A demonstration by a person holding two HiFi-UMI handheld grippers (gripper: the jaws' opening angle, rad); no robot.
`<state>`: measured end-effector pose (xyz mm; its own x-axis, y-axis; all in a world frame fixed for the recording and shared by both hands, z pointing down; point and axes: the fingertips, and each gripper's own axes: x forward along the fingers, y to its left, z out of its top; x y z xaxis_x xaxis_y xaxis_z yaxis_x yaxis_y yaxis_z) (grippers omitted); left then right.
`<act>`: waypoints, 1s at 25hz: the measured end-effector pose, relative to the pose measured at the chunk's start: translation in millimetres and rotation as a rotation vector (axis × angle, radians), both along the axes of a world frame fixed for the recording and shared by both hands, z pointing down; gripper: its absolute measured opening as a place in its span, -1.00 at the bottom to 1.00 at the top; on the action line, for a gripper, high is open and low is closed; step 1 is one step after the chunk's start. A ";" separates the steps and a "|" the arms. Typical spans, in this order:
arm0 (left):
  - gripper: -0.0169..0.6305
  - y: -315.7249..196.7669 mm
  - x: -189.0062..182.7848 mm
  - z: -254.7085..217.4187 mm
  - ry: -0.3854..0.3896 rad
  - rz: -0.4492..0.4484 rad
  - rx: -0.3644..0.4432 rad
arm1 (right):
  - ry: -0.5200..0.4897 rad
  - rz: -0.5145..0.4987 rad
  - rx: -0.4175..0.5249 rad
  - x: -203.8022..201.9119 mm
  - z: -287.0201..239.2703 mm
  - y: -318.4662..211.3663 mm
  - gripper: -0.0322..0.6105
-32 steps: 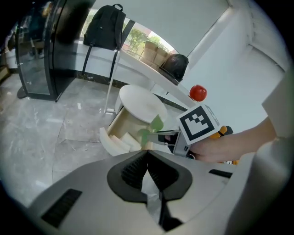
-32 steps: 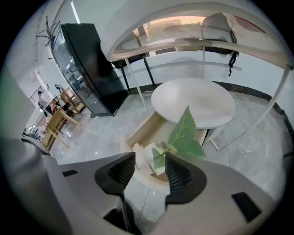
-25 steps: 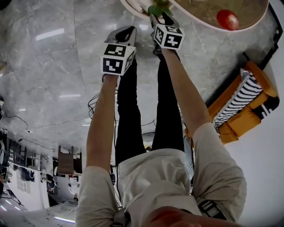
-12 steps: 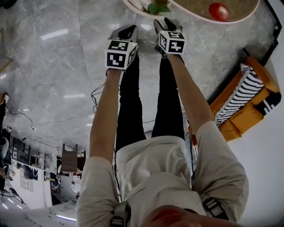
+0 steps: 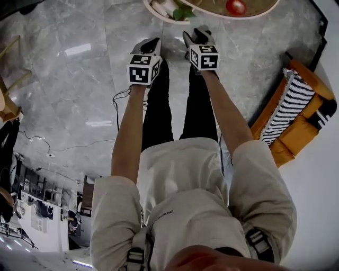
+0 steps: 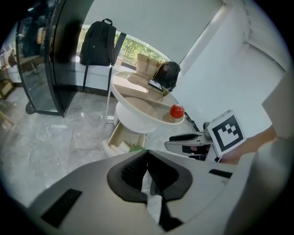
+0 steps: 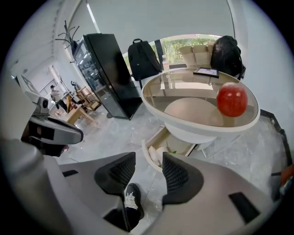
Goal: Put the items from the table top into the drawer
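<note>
Both grippers are up and back versus a second ago. The right gripper [image 7: 148, 170] was over the drawer [image 5: 158, 14] then; now both hang over floor [image 5: 79, 79], short of it. Left gripper [image 6: 147, 155]: jaws together, nothing in them. Right: jaws apart and empty, with only a shoe [image 7: 131, 197] and floor in the gap. Red fruit [image 7: 232, 99] is unmoved on the table [image 7: 202, 125], near the rim on the person's side and to their right of the drawer. The drawer is still open under the table, with a green leafy thing [image 5: 183, 12] and white pieces [image 5: 168, 7] by its front wall.
</note>
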<state>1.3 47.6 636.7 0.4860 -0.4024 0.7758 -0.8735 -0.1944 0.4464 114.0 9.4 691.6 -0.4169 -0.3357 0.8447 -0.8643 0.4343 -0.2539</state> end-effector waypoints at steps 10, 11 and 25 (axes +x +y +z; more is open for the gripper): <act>-0.88 -10.0 35.7 -24.2 -0.024 0.037 0.028 | -0.032 0.092 0.111 50.0 -57.5 -32.2 -0.29; -0.88 -12.6 42.7 -25.6 -0.009 0.034 0.034 | -0.017 0.102 0.131 61.4 -61.1 -38.2 -0.29; -0.88 -77.3 155.7 -38.6 0.063 0.044 0.080 | 0.220 -0.079 0.185 179.7 -40.9 -141.9 0.18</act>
<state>156.9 -29.7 598.1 0.5514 -0.4391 0.7093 -0.8340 -0.2689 0.4818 293.7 -132.5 650.7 -0.2616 -0.4664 0.8450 -0.8516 0.5235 0.0253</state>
